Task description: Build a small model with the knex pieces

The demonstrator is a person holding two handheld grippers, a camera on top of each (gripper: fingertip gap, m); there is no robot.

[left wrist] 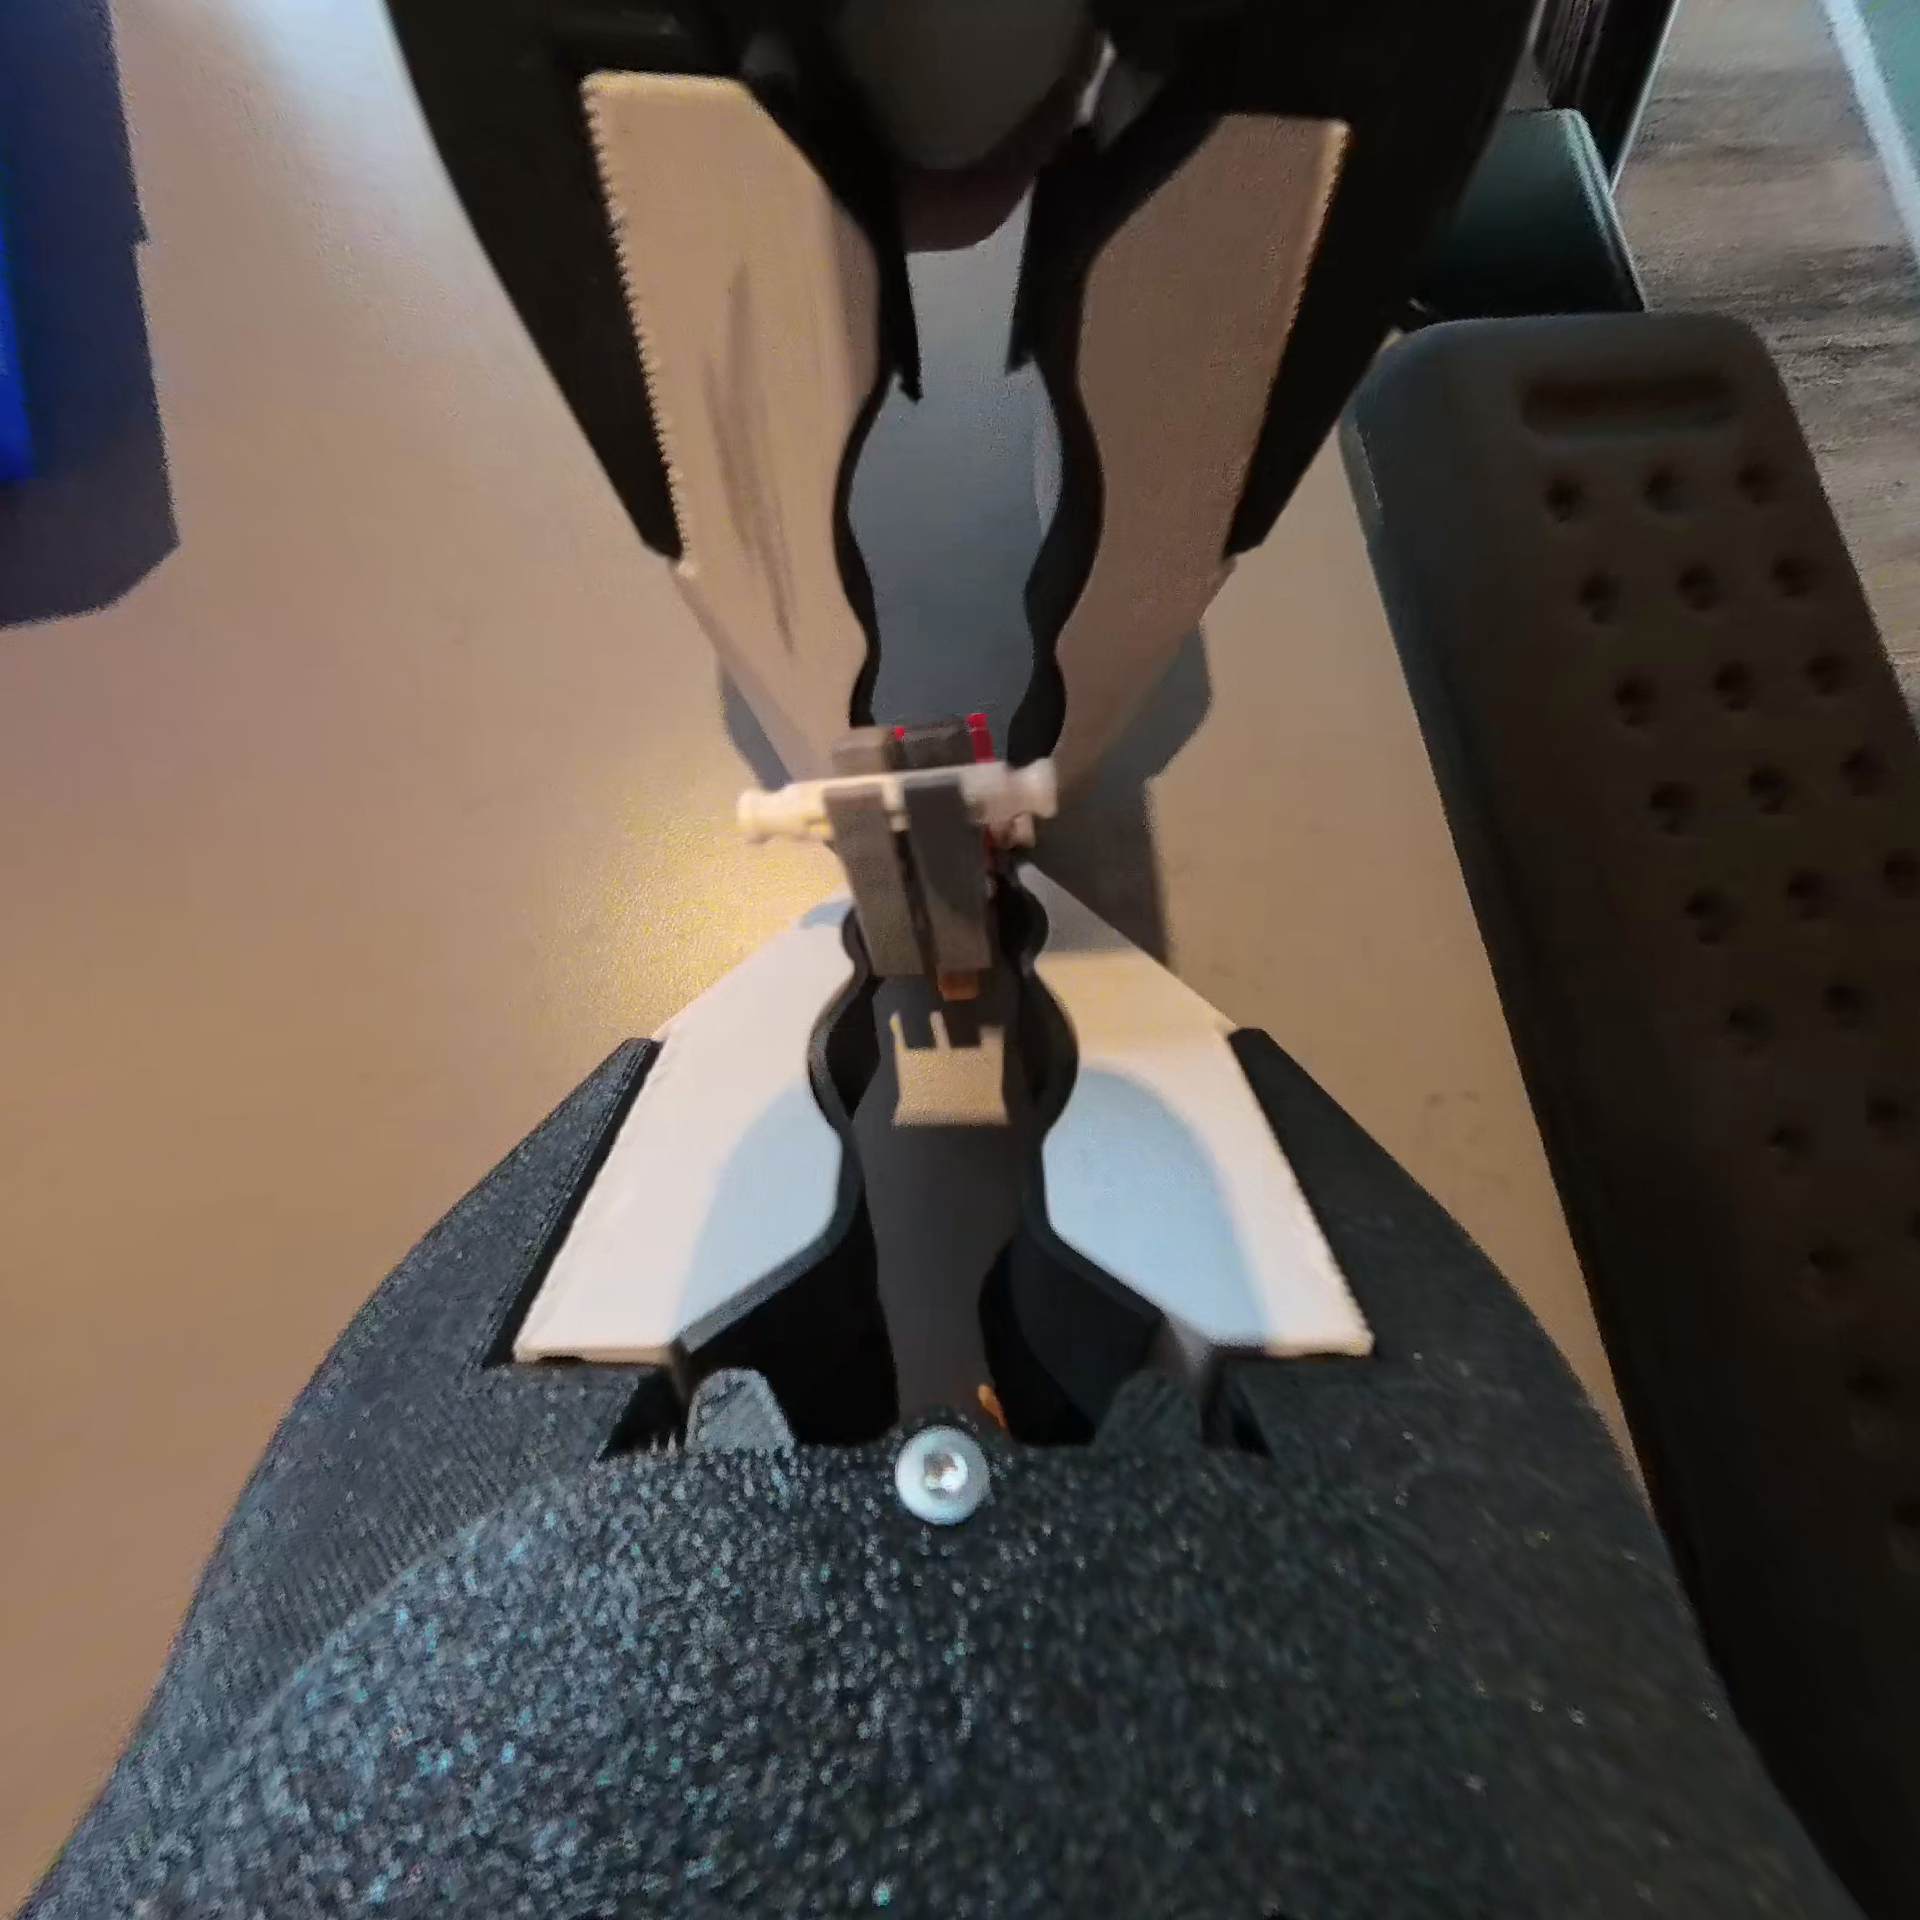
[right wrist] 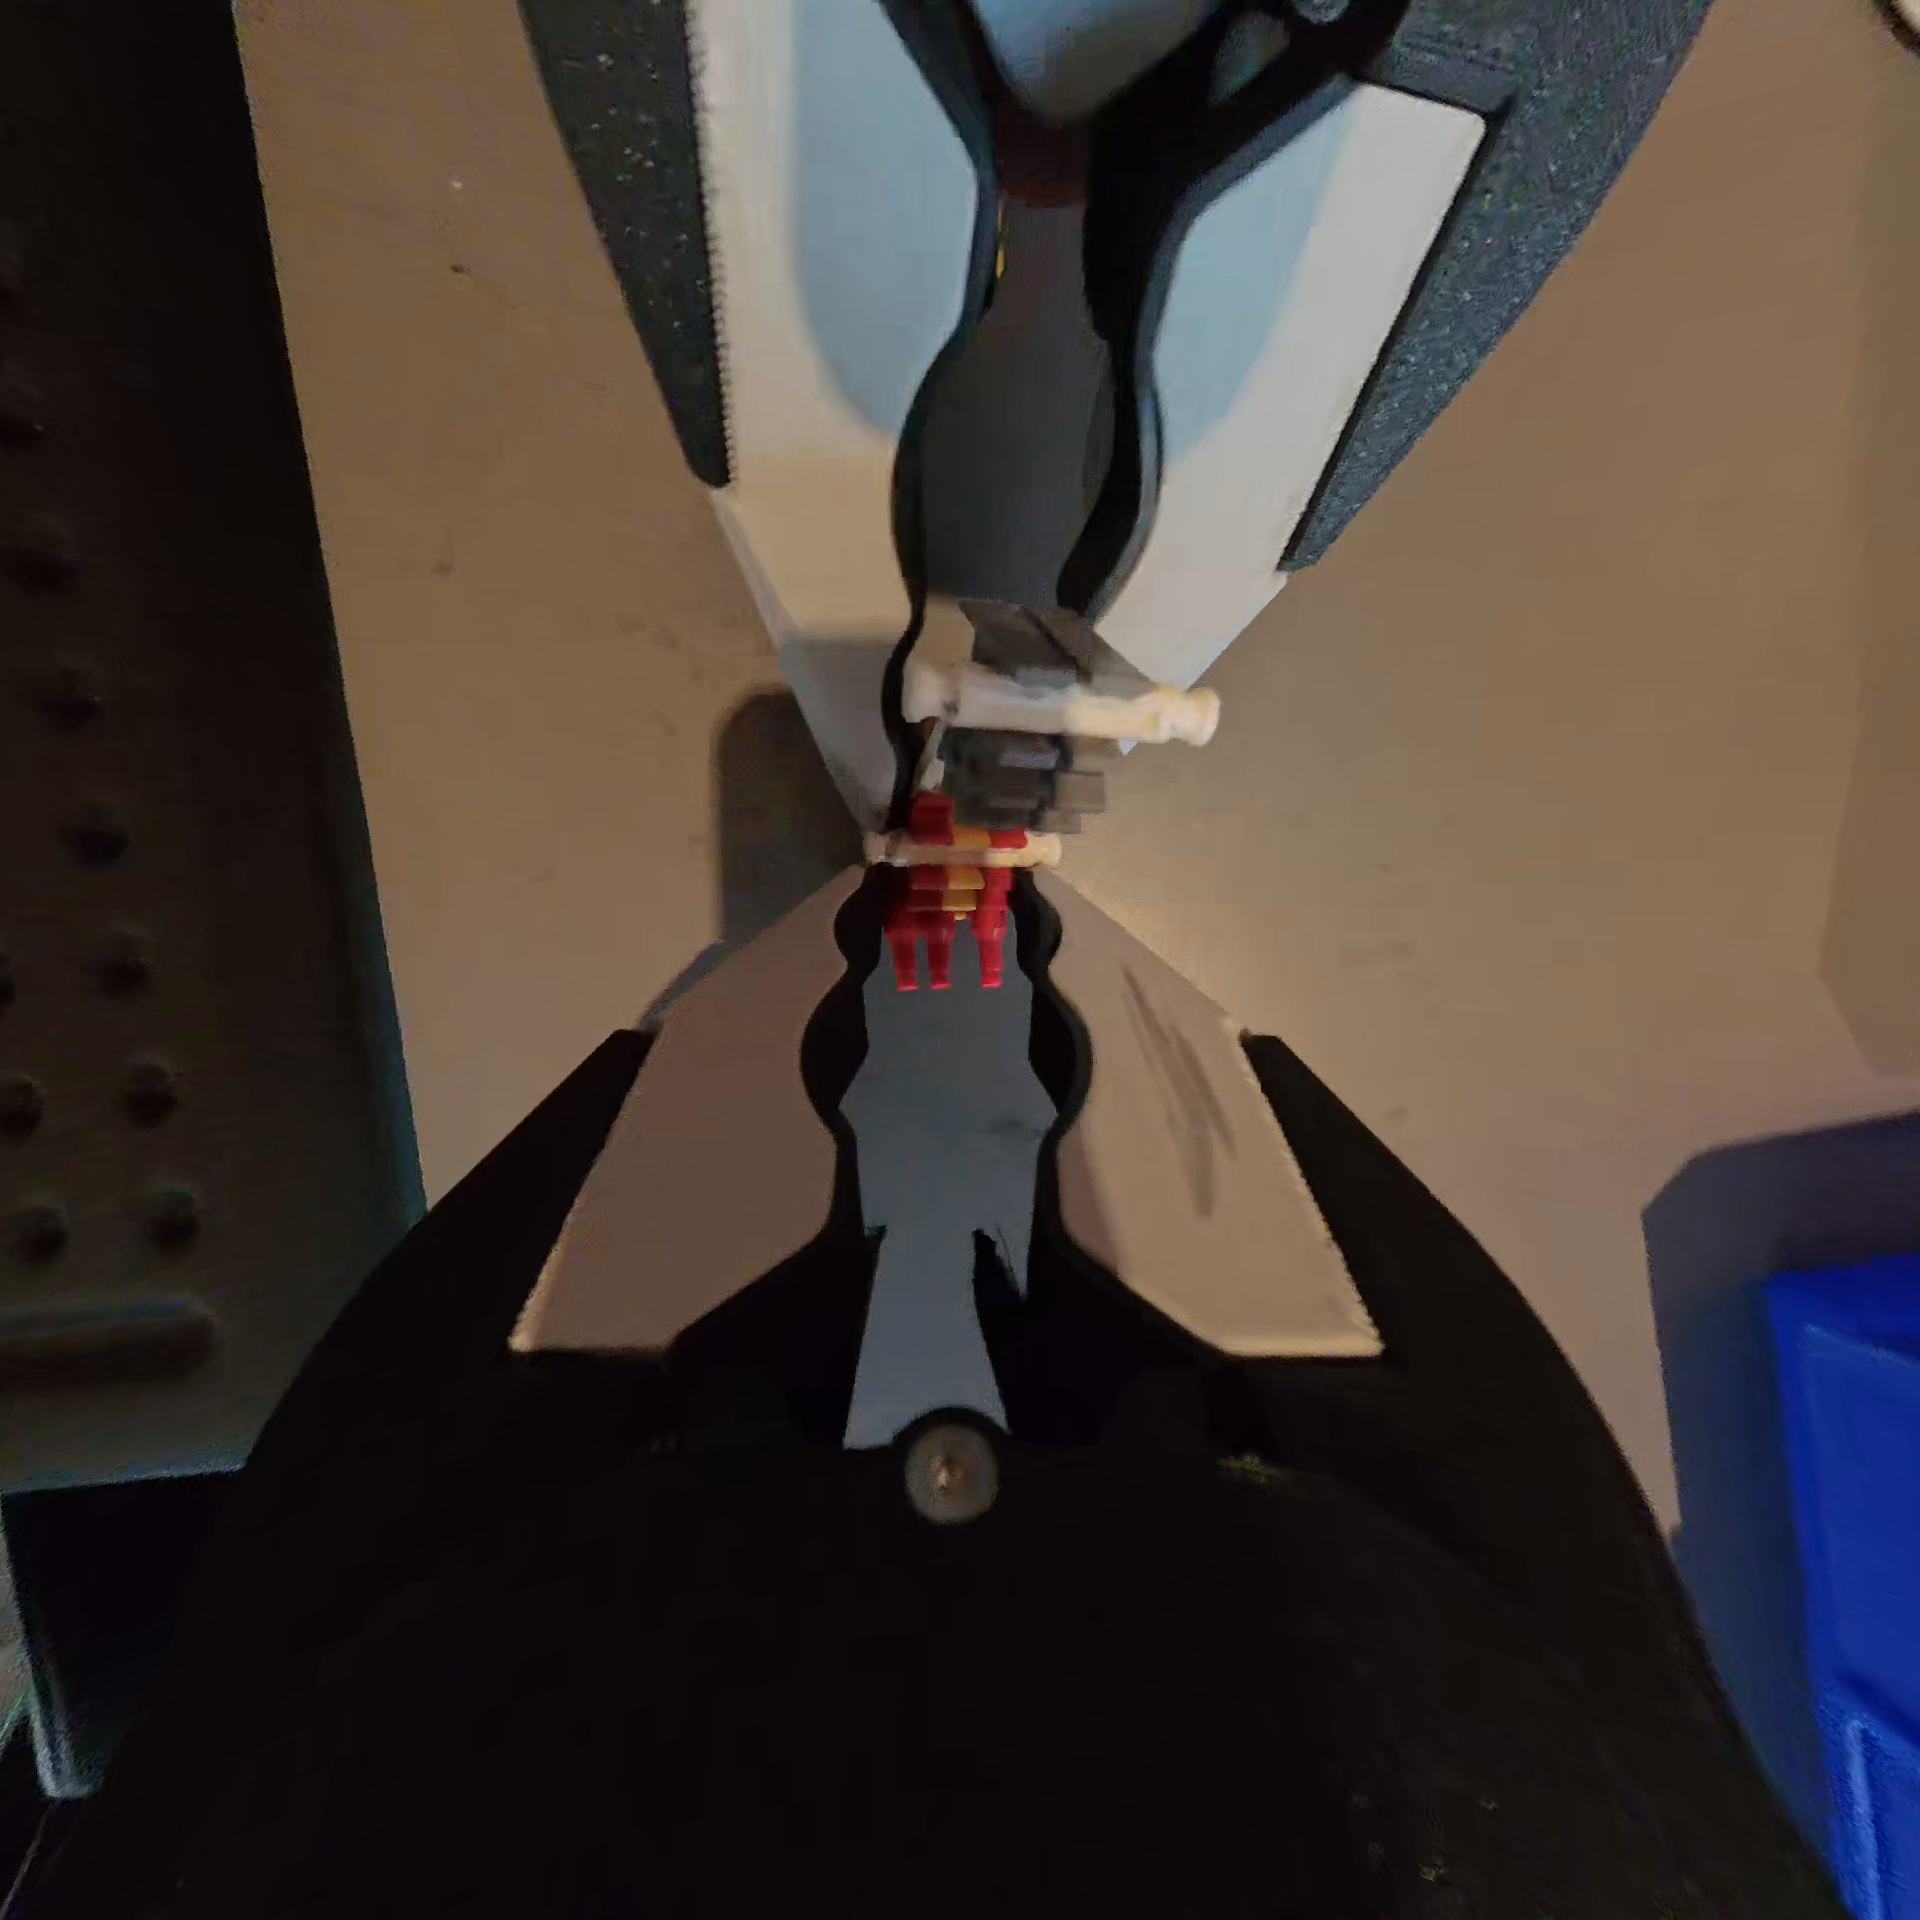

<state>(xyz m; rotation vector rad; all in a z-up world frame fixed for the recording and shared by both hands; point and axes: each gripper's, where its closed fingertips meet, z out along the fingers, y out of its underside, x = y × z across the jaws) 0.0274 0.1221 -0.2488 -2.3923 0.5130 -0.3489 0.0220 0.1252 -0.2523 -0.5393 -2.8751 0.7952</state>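
My two grippers face each other tip to tip above a beige table (left wrist: 364, 831). My left gripper (left wrist: 935, 940) is shut on a small stack of grey toy plates (left wrist: 909, 873) with a white bar (left wrist: 790, 805) across it. My right gripper (right wrist: 948, 883) is shut on a small red and yellow brick cluster (right wrist: 951, 930) with a thin white bar (right wrist: 966, 854). The grey stack (right wrist: 1023, 779) and the red cluster touch end to end. The right gripper (left wrist: 935, 717) enters the left wrist view from the top. The left gripper (right wrist: 987, 634) enters the right wrist view from the top.
A dark perforated panel (left wrist: 1683, 831) lies along the table's right side in the left wrist view and on the left in the right wrist view (right wrist: 125, 831). A blue bin (right wrist: 1849, 1507) stands at the other side, also in the left wrist view (left wrist: 42, 312). Both grippers' tips are close together, under 4 cm apart.
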